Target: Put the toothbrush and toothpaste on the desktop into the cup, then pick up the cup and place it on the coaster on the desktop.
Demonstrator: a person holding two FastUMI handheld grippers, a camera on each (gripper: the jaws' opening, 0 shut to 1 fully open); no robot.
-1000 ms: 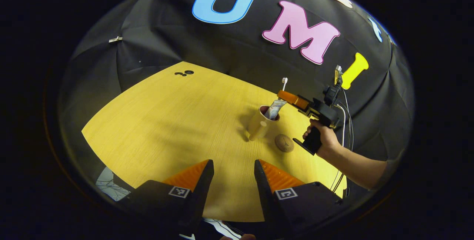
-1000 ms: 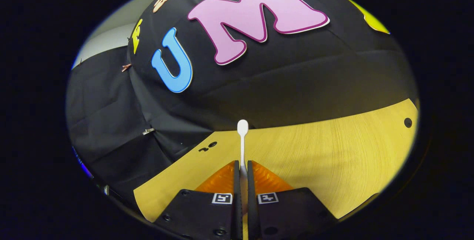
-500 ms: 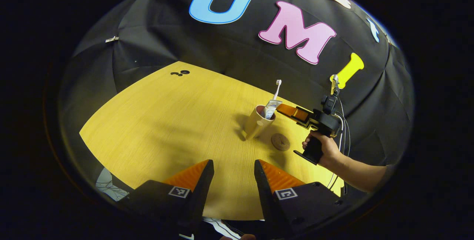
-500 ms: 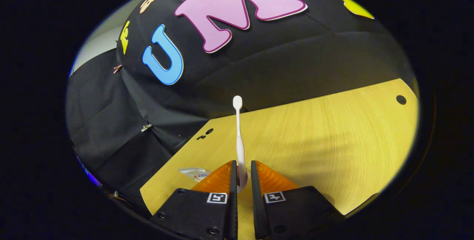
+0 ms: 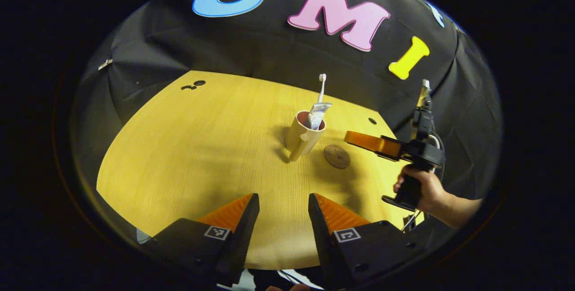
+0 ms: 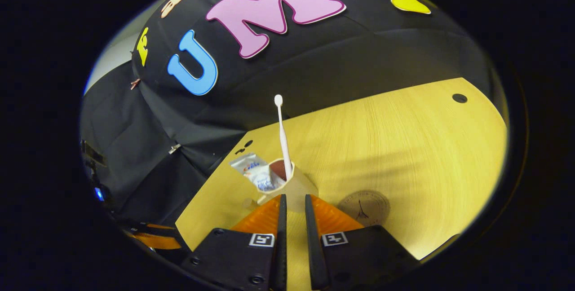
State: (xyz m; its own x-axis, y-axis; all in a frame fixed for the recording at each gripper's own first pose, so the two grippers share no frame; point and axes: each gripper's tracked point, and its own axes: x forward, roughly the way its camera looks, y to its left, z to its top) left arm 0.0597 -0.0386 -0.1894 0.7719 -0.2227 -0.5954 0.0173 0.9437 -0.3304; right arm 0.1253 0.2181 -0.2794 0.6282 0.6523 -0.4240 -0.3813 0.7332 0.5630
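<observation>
In the left gripper view the cream mug (image 5: 304, 135) stands upright near the middle of the yellow wood-grain desktop (image 5: 188, 156), its handle turned toward the camera. The white toothbrush (image 5: 321, 88) rises head-up out of it and the toothpaste tube (image 5: 316, 116) leans over its rim. The round brown coaster (image 5: 337, 156) lies bare just beside the mug, apart from it. This view also takes in the right gripper (image 5: 359, 138) from the side, off beyond the coaster and clear of the mug, with a hand (image 5: 426, 190) on its black grip; from this angle one cannot tell how far its fingers stand apart. The left gripper (image 5: 280, 212) itself hovers over the near edge with its orange fingers spread wide and nothing between them.

The right gripper view looks down on the same mug (image 6: 292, 187) from close behind. The toothbrush (image 6: 283, 138) and toothpaste tube (image 6: 256, 172) stand in it, and the coaster (image 6: 366, 205) lies to one side. Here the right gripper (image 6: 294, 210) shows a narrow gap between its fingers, holding nothing. The left gripper's orange finger (image 6: 150, 240) peeks in at the lower edge.

The tube carries blue print and the coaster a small dark emblem, both too small to read. Black-and-white square markers sit on each gripper's finger bases.

A second ago the right gripper was clamped on the toothbrush above the mug; half a second ago its fingers had loosened around the handle. It has since let go and drawn back from the mug.
</observation>
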